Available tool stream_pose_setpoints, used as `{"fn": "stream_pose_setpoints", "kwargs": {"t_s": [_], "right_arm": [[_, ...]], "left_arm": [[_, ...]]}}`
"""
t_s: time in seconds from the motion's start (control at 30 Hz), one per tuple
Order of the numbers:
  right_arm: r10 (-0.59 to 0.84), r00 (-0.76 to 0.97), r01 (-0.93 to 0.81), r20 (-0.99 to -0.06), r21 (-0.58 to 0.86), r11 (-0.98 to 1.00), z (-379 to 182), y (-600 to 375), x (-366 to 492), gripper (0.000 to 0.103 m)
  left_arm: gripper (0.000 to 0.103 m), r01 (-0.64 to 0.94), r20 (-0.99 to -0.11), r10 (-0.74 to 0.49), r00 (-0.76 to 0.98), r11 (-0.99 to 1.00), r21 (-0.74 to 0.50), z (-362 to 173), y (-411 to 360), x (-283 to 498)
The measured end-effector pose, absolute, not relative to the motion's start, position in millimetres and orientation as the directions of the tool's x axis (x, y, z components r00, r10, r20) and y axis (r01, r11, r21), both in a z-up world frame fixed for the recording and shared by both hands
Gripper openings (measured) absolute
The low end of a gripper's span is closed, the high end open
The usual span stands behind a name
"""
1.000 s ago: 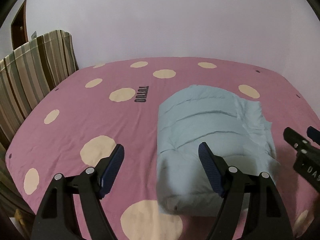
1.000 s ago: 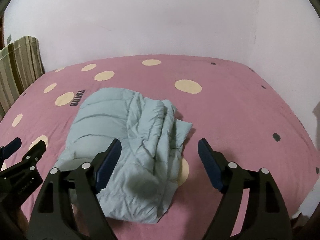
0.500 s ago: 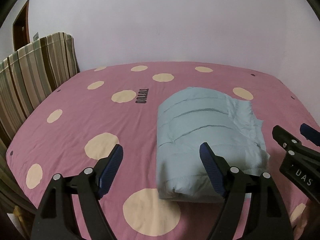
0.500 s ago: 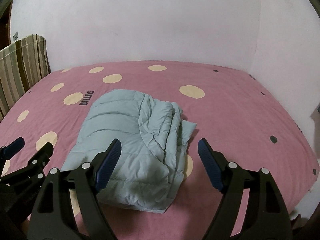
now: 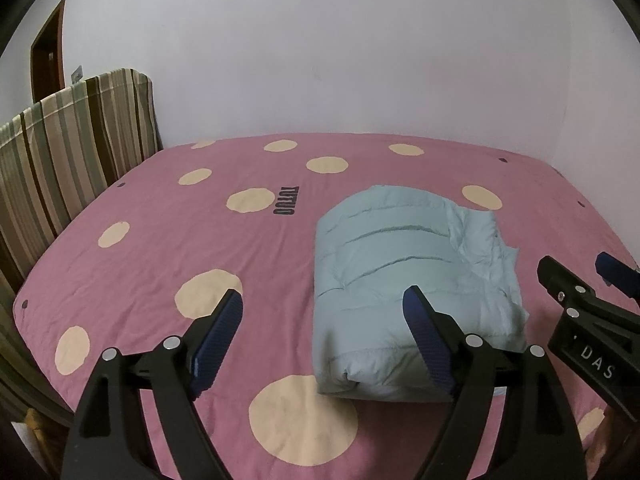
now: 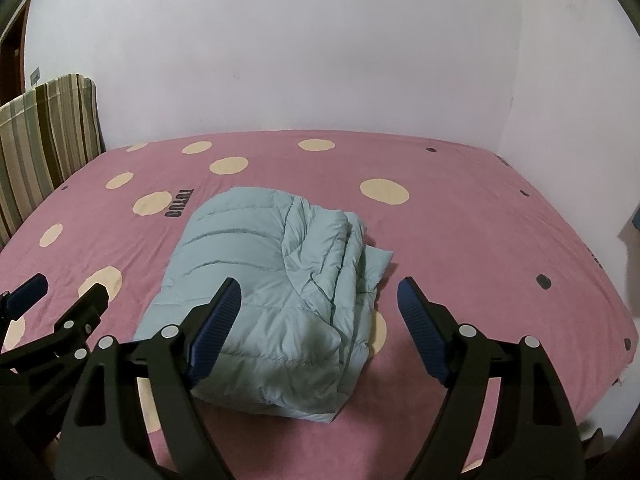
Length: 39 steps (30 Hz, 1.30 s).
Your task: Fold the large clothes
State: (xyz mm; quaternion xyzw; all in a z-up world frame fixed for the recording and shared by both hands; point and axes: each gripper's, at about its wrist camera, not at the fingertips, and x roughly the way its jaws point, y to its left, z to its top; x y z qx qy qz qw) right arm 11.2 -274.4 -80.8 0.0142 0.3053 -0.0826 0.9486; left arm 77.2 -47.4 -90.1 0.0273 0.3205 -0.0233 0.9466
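**Jacket folded and let go on the spotted bed**

Jacket (image 5: 408, 284), pale blue and quilted, lies as a compact folded bundle at the centre right of the left wrist view, resting on the pink bedspread (image 5: 168, 248) with nothing touching it. The left gripper (image 5: 324, 320) has just been spreading its jaws, and nothing sits between them; the right gripper (image 6: 318, 312) hangs wide apart and empty too, above the bundle's near edge. Both seem parked clear because the fold looks finished, though the layered edges on its right side sit a little loose. Cream dots and a dark printed word mark the bedspread. A striped headboard (image 5: 76, 140) stands at the left, plain pale walls (image 6: 280, 48) behind.
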Motion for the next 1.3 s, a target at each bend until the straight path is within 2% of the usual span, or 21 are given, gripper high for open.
{"fn": "stream_pose_setpoints", "kwargs": {"t_s": [0.6, 0.73, 1.0, 1.17, 1.3], "right_arm": [[-0.152, 0.803, 0.165, -0.577, -0.030, 0.986, -80.4, -271.2, 6.6, 0.081], [-0.151, 0.801, 0.165, -0.579, -0.030, 0.986, -80.9, -271.1, 6.7, 0.081], [-0.149, 0.798, 0.160, -0.584, -0.033, 0.987, -83.6, -270.6, 6.9, 0.081], [-0.148, 0.795, 0.159, -0.588, -0.034, 0.987, -85.4, -270.4, 7.8, 0.081], [-0.147, 0.793, 0.155, -0.592, -0.038, 0.987, -88.3, -269.3, 9.0, 0.081]], "left_arm": [[0.082, 0.077, -0.585, -0.018, 0.811, 0.994, 0.076, -85.7, -50.2, 70.7], [0.086, 0.077, -0.585, -0.021, 0.811, 0.995, 0.071, -85.5, -51.6, 71.8], [0.086, 0.086, -0.562, -0.021, 0.827, 0.992, 0.089, -85.7, -55.6, 68.4], [0.087, 0.079, -0.569, -0.020, 0.822, 0.994, 0.080, -88.5, -53.6, 69.9], [0.087, 0.087, -0.581, -0.055, 0.812, 0.996, 0.028, -93.1, -46.9, 73.8]]}}
